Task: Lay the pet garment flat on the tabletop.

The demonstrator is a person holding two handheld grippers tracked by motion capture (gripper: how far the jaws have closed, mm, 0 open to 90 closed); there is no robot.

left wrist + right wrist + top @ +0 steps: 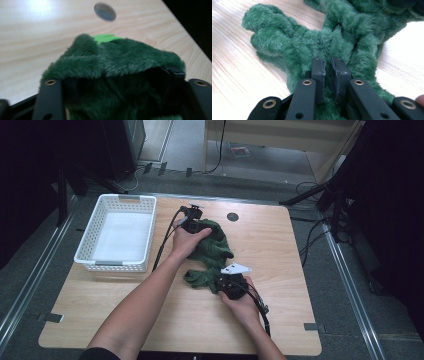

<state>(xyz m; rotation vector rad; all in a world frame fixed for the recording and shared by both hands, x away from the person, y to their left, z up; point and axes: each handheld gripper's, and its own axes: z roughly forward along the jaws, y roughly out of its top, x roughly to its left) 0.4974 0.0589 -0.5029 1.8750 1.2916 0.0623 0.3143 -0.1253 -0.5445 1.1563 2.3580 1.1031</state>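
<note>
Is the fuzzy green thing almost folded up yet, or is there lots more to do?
Not much looks done: the green fleece cloth lies bunched on the table, not flat or folded. In hand now: the right gripper pinches one edge of it, and the left gripper sits open over the far end, fleece between its jaws. The white basket has nothing in it, so most is probably left.

We see a lab-style recording space: a wooden table (280,310) on a grey floor (30,260), flanked by metal rails (350,285), black stands (320,195) and loose cables (310,240), with dark surroundings.
</note>
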